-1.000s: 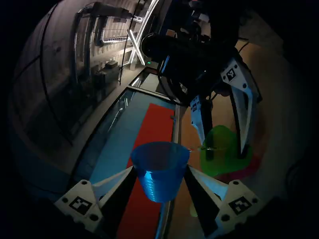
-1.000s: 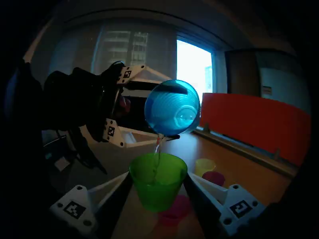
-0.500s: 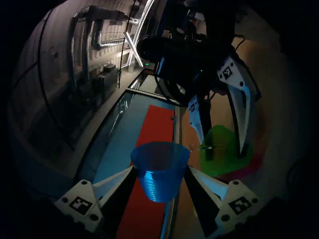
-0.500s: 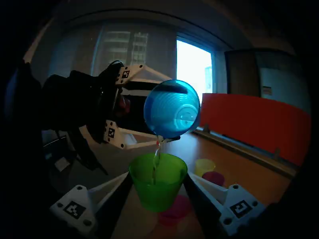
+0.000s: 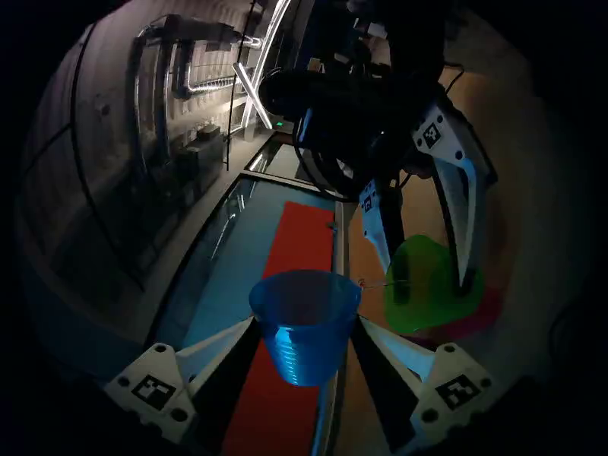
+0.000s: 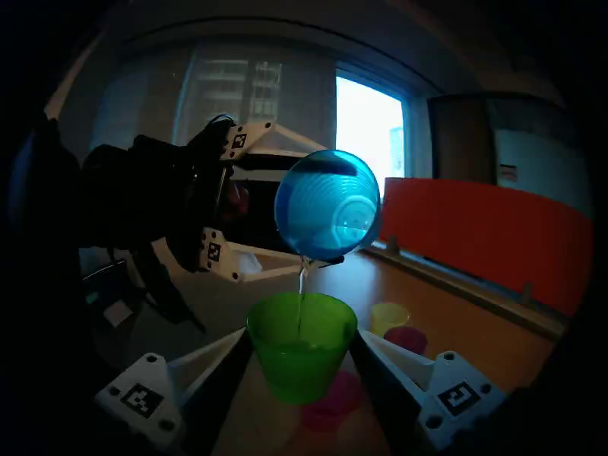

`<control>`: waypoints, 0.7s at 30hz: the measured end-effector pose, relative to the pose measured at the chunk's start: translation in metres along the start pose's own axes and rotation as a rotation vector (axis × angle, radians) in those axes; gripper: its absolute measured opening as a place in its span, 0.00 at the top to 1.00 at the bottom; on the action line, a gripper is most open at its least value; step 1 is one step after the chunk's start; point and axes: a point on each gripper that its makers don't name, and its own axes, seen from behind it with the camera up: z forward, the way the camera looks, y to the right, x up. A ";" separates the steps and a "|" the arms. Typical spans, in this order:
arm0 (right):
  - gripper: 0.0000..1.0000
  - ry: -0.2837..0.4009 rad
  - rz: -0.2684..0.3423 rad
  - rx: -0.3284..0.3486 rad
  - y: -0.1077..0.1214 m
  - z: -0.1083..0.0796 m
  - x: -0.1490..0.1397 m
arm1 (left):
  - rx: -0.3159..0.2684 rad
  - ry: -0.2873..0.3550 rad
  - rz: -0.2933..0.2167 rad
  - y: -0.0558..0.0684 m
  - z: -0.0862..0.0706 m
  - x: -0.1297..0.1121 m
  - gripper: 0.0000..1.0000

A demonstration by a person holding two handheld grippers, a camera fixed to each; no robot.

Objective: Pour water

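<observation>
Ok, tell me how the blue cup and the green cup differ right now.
The blue cup is tipped on its side, pouring a thin stream; the green cup stands upright, catching it. The blue cup hangs above the green cup. The left gripper holds the blue cup, the right gripper the green cup. Both are tapered, see-through plastic cups.

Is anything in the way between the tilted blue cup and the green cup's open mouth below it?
Nothing visible. A thin water stream falls from the blue cup straight into the green cup.
</observation>
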 end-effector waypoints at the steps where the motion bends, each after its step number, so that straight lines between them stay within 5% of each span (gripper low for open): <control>1: 0.11 0.000 0.000 0.000 0.000 0.000 0.000 | 0.001 0.000 0.003 0.000 0.000 0.000 0.19; 21: 0.11 0.001 -0.003 0.001 -0.001 0.002 0.002 | 0.010 0.004 0.041 -0.004 0.000 -0.001 0.19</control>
